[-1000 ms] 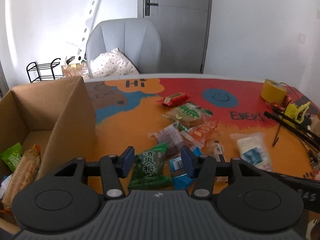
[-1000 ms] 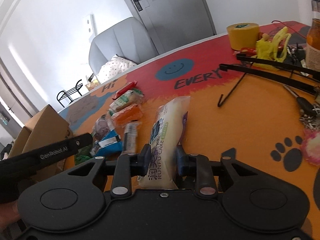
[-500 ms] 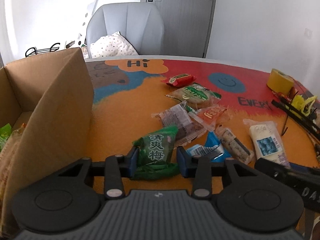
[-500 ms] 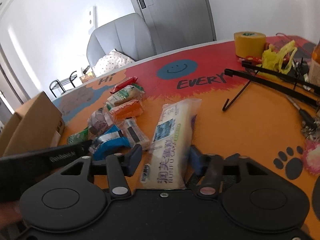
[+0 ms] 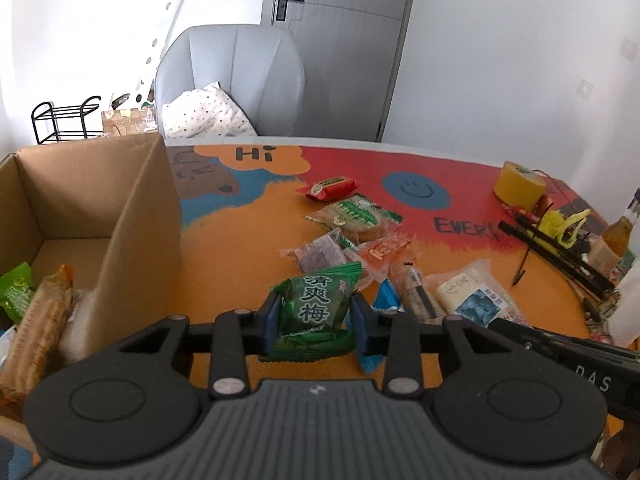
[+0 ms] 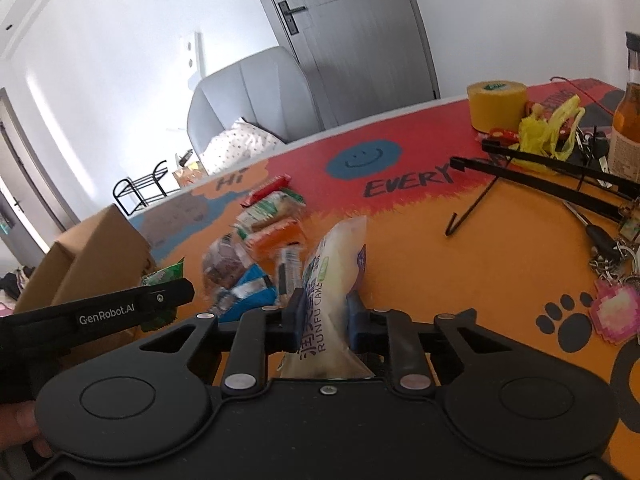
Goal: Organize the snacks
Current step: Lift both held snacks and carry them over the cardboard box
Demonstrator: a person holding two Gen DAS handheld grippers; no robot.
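My left gripper (image 5: 316, 312) is shut on a green plum packet (image 5: 316, 300), held just above the orange tabletop to the right of an open cardboard box (image 5: 140, 208). Snacks lie in the box, among them a long biscuit pack (image 5: 40, 328). My right gripper (image 6: 325, 312) has its jaws closing on a white cake packet (image 6: 340, 256), with both pads pressing its near end and the far end tilted up. Between the two grippers lies a loose pile: a red packet (image 5: 332, 188), a green-label cake (image 5: 354, 214), an orange packet (image 5: 386, 250) and a blue packet (image 5: 386, 300).
A yellow tape roll (image 5: 520, 188), black hanger rods (image 5: 560, 248), a bottle (image 5: 620, 232) and keys (image 6: 612, 252) crowd the table's right side. A grey chair (image 5: 236, 80) with a pillow stands behind the table. The box wall rises close on the left.
The left jaws closed onto the green packet and raised it slightly. The right jaws opened around the cake packet, then pinched it, and its far end has come up.
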